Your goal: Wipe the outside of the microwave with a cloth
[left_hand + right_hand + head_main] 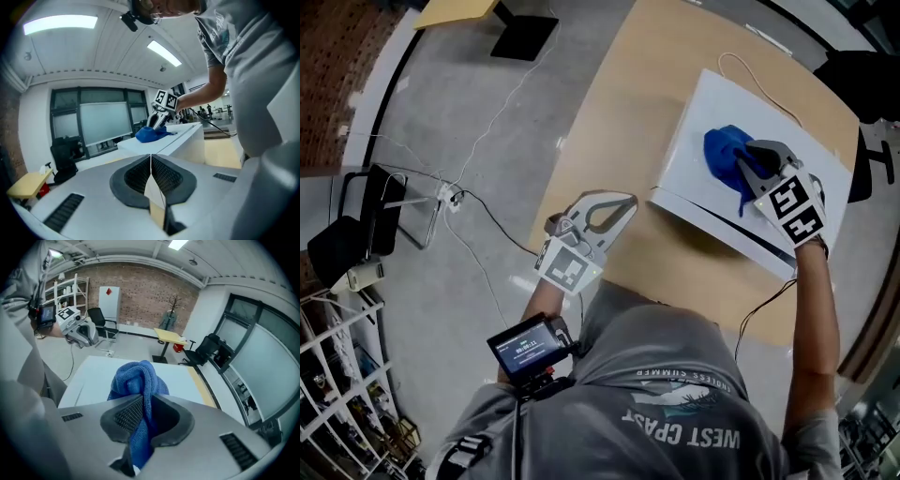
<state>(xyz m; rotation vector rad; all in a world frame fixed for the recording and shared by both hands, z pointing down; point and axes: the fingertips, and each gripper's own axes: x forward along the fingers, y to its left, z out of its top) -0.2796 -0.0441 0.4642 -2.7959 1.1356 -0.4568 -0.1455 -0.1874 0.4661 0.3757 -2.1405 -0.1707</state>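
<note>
While the left gripper (623,202) is clenched empty, the right gripper (744,161) clamps a bunched blue cloth (722,152).

Grey concrete floor (487,141) all round, with a power strip (450,195) lying out on it. A light wooden table (619,112) fills the middle. A black chair (356,225) sits off to the left with a wire rack (333,375) just below it, and at the top edge is a small yellow table (455,11) on a black base. At the far end there's a brick wall (140,287), white shelves (70,287) standing before it. The other way are dark-framed windows (103,122) – and overhead, two ceiling lights (61,22) glowing on a white panelled ceiling
</note>
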